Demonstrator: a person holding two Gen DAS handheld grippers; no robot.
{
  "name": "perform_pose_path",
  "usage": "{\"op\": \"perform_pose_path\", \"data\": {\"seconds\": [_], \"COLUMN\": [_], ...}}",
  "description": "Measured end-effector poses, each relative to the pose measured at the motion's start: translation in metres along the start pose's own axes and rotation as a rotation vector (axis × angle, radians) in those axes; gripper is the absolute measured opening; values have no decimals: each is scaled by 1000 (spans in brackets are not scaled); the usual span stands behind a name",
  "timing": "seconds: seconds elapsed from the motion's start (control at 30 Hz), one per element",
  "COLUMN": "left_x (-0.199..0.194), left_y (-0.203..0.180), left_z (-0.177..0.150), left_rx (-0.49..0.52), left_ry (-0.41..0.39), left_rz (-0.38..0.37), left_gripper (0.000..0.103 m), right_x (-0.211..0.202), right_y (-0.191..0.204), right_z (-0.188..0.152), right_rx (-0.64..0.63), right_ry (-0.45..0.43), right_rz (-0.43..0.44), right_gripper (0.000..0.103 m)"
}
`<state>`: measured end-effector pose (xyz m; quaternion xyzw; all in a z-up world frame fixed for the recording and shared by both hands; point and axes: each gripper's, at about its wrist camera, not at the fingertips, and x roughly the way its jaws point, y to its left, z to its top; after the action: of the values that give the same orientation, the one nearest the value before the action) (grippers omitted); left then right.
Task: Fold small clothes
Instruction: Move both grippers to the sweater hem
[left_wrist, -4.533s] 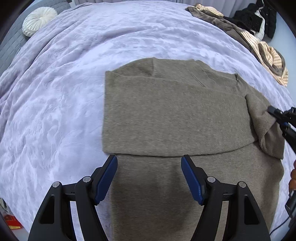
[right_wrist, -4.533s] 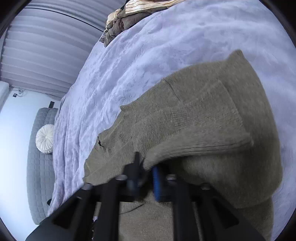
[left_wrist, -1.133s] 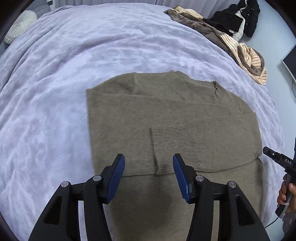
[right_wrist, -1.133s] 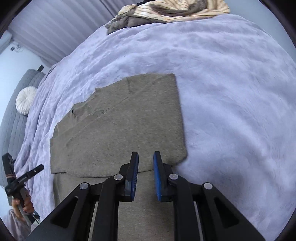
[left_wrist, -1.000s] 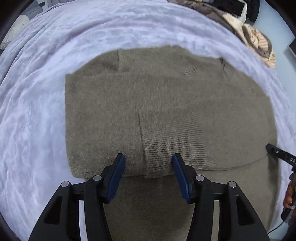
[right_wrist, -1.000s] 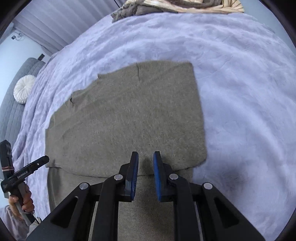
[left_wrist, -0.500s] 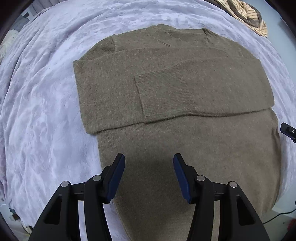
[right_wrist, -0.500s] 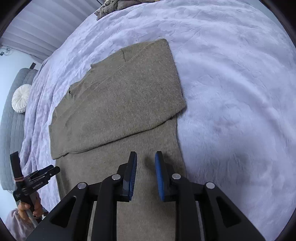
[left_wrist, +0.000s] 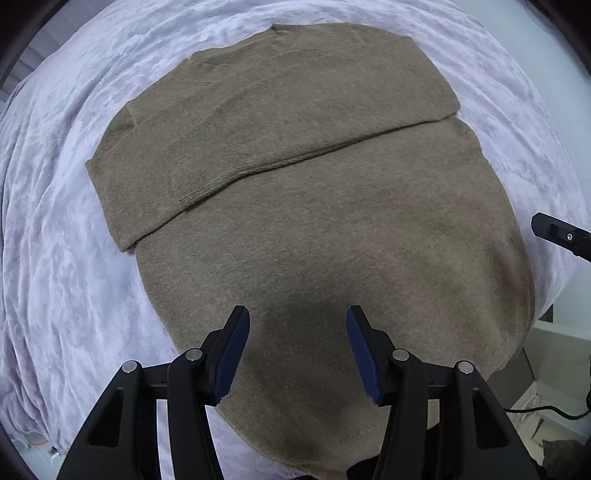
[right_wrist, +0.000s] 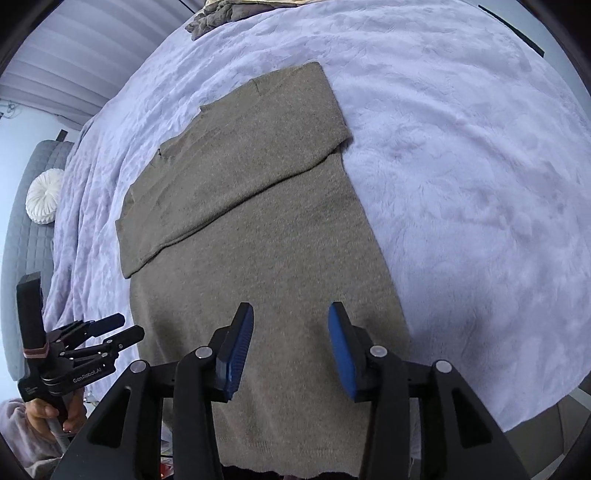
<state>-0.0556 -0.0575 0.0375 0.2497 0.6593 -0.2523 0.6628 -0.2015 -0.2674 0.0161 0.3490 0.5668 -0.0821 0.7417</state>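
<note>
An olive-brown knit sweater (left_wrist: 325, 221) lies flat on a lilac bedspread (left_wrist: 62, 266), both sleeves folded across its chest. Its hem hangs over the near bed edge. My left gripper (left_wrist: 297, 328) is open and empty, hovering over the lower body of the sweater. My right gripper (right_wrist: 290, 325) is open and empty above the sweater (right_wrist: 266, 240) near its hem. The left gripper also shows in the right wrist view (right_wrist: 110, 332), and the right gripper's tip shows at the right edge of the left wrist view (left_wrist: 561, 236).
A pile of other clothes (right_wrist: 221, 14) lies at the far side of the bed. A white round cushion (right_wrist: 44, 199) sits on a grey sofa (right_wrist: 18, 258) at the left. A cable (left_wrist: 546, 410) runs on the floor past the bed edge.
Both grippers drew back from the folded sleeves toward the sweater's hem. My right gripper, nearly closed before, has opened wide. The sweater lies as it did half a second ago.
</note>
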Motion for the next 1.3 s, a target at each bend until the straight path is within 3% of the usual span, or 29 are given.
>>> {"op": "perform_pose_path", "data": {"seconds": [0.1,0.17,0.33,0.4,0.5,0.6,0.77,1.07,1.3], "left_x": [-2,-6,-21,-22,-20,-18,-11,14,21], "left_y": [-9,-12,-5,-1,12,19,30,53,65], "left_z": [-2,-4,-7,-9,-16,-26,-44,-75,-91], "left_rx": [25,24,6,-9,-41,-65,-115,-281,-339], "left_ry": [11,0,-38,-43,-52,-49,-15,67,73], "left_rz": [-17,-23,-25,-26,-21,-1,17,-40,-56], "left_gripper": [60,103,102,102,102,102,102,102,102], "right_x": [-4,-7,-13,-12,-12,-13,-5,20,34], "right_y": [0,-1,-1,0,5,14,25,38,50], "right_z": [-9,-14,-21,-22,-23,-24,-28,-40,-37], "right_rx": [10,14,16,12,-6,-60,-104,-137,-175], "right_ry": [6,6,4,10,15,-8,56,184,237], "right_rz": [0,-4,-13,-15,-16,-58,-52,-69,-65], "right_gripper": [48,48,50,65,69,82,82,82,82]}}
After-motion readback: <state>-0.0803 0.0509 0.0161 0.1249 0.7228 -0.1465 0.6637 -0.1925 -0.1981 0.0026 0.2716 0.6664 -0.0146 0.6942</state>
